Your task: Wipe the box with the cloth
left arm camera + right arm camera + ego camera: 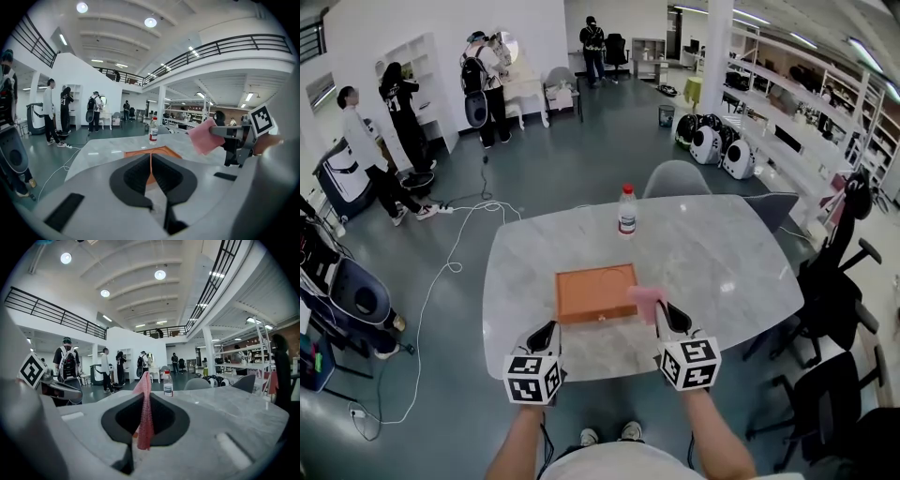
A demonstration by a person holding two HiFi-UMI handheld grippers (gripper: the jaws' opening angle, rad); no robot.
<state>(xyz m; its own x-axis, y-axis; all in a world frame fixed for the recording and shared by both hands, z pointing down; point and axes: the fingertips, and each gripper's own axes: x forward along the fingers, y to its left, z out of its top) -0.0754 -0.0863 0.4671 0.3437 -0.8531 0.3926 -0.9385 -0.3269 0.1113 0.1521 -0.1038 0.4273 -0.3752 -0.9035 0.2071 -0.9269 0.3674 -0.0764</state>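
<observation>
Two grippers wait at the near edge of the pale marble table (722, 272). The right gripper (664, 314) is clamped on a pink cloth (645, 297), raised over the near right corner of the flat orange rectangular box (594, 292). The left gripper (547, 334) has its jaws together on nothing. Wiping appears not yet begun; the next move calls for lowering the cloth flat onto the box.

A marble-topped table (722, 272) stands on a dark grey floor (562, 169). White walls (412, 23) rise behind, with shelving racks (787, 103) along the right, black office chairs (830, 281) and round ceiling lights (160, 274).
</observation>
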